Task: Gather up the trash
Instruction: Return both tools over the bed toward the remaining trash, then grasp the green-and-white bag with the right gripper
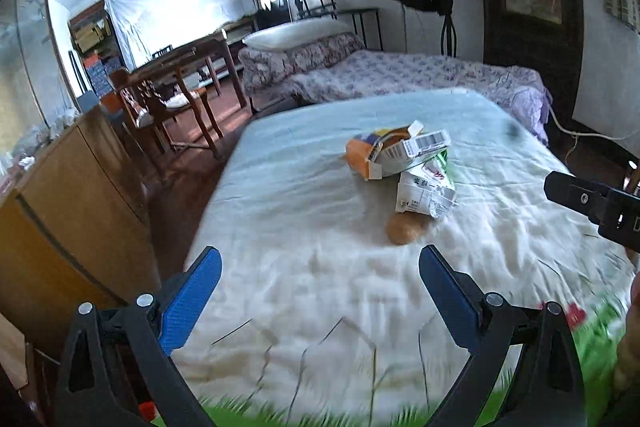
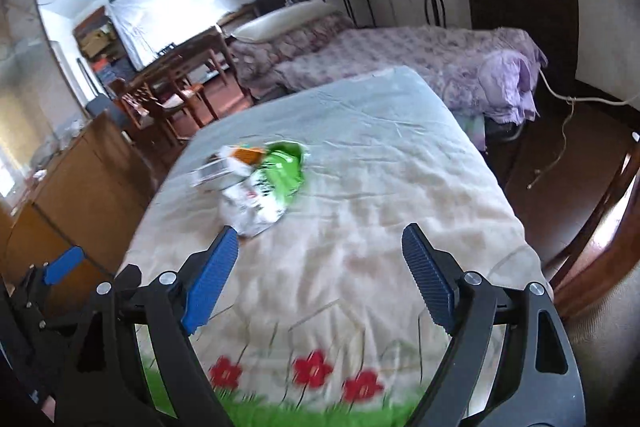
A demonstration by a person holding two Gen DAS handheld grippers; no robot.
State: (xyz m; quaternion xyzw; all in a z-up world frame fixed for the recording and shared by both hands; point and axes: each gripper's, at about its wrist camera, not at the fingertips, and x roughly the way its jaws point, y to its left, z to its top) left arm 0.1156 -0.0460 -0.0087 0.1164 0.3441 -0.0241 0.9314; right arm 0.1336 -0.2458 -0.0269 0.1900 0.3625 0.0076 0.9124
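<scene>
Left gripper [image 1: 320, 269]: blue ribbed fingers [image 1: 192, 301] spread wide, nothing between them; held above the near part of the white quilted bedspread with red flowers and green grass border [image 1: 304, 291].
Right gripper [image 2: 320, 251]: blue ribbed fingers [image 2: 210, 283] spread wide, holding and touching nothing; above the near end of the bedspread [image 2: 360, 267], close to its right edge.
Trash: a small pile near the middle of the bedspread, ahead of both grippers and well apart from them.
Orange-and-white torn carton [image 1: 384, 151]: lies crumpled on its side at the far end of the pile; a printed barcode label faces up, its digits too small to read.
White-and-green crumpled wrapper [image 1: 426, 193]: touches the carton on its near side; printed characters show but are not legible; green face visible in the right wrist view [image 2: 280, 171].
Round tan lump [image 1: 406, 229]: touches the near edge of the wrapper; what it is cannot be told.
Containers: contents of carton and wrapper not visible.
</scene>
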